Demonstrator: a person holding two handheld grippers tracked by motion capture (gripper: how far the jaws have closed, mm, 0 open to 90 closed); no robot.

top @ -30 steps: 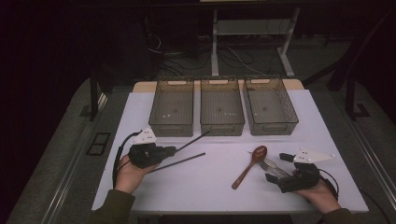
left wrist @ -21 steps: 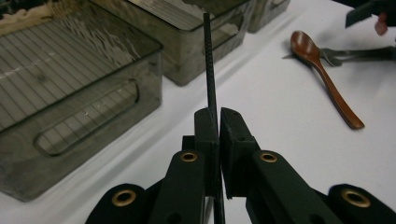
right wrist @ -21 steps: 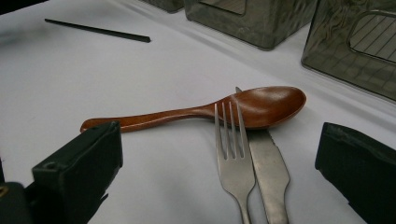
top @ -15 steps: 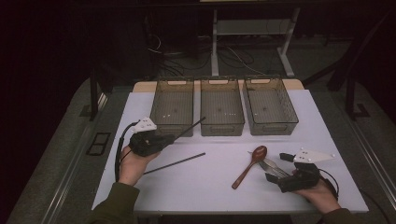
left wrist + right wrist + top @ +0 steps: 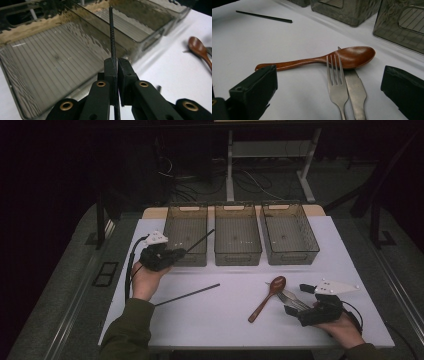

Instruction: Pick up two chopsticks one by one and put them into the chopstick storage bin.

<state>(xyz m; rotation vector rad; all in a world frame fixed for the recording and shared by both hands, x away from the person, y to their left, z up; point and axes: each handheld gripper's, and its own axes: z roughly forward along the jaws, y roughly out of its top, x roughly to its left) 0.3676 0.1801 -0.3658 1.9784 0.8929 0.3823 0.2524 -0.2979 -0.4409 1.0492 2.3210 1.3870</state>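
Observation:
My left gripper (image 5: 172, 254) (image 5: 117, 62) is shut on a thin black chopstick (image 5: 201, 240) (image 5: 111, 30), held over the front rim of the left bin (image 5: 186, 227) (image 5: 50, 62) with its tip pointing over that bin. A second black chopstick (image 5: 187, 294) (image 5: 264, 16) lies flat on the white table. My right gripper (image 5: 292, 308) (image 5: 329, 82) stands open near the front right, its jaws either side of a metal fork (image 5: 335, 75) and knife (image 5: 355, 90). A brown wooden spoon (image 5: 267, 297) (image 5: 319, 60) lies across their tips.
Three clear grey bins stand in a row at the back of the white mat (image 5: 225, 315): left, middle (image 5: 237, 234) and right (image 5: 289, 232). Dark floor and cables lie behind the table. A black cable (image 5: 131, 265) trails from the left gripper.
My left gripper has risen off the table with one chopstick and moved back toward the left bin. The other chopstick stays on the table. The right gripper has not moved.

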